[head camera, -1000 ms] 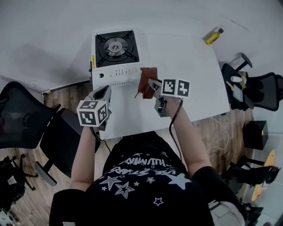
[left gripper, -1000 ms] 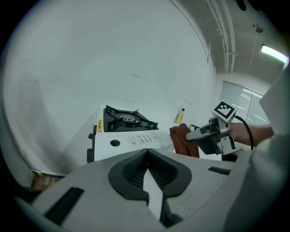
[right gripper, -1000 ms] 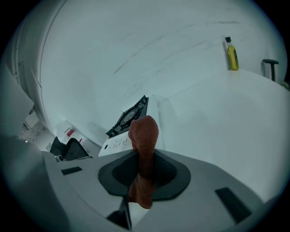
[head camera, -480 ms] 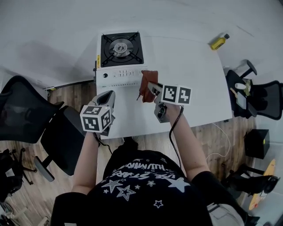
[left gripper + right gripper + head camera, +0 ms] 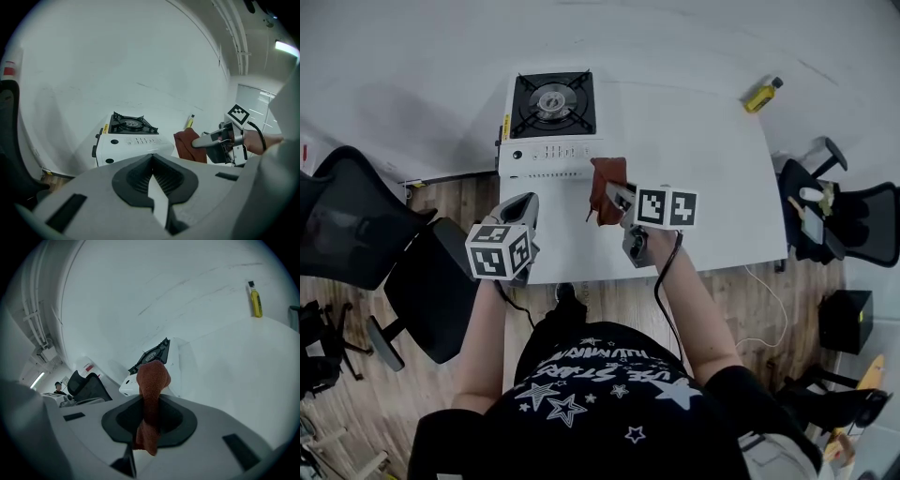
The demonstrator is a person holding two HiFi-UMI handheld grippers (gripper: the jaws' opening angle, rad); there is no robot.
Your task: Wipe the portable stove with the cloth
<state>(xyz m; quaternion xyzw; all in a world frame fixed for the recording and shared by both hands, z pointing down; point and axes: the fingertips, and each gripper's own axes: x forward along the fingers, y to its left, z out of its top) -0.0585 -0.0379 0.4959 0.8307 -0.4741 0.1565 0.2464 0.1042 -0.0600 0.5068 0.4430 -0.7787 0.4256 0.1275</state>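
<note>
The portable stove (image 5: 548,127) has a white body and a black burner top; it stands at the table's far left. A reddish-brown cloth (image 5: 607,187) hangs just off the stove's front right corner, with my right gripper (image 5: 616,195) shut on it. In the right gripper view the cloth (image 5: 152,380) bunches up between the jaws, in front of the stove (image 5: 159,352). My left gripper (image 5: 521,208) hovers near the table's front left edge, short of the stove (image 5: 129,136), its jaws together on nothing. In the left gripper view the cloth (image 5: 190,145) hangs in the right gripper (image 5: 199,142).
A yellow bottle (image 5: 763,94) lies at the far right corner of the white table (image 5: 703,150). Black office chairs stand at the left (image 5: 356,234) and the right (image 5: 862,216) over a wooden floor. The table's front edge runs just under both grippers.
The head view has shifted a little. Both grippers keep nearly the same places by the stove, and the cloth stays held in the right gripper.
</note>
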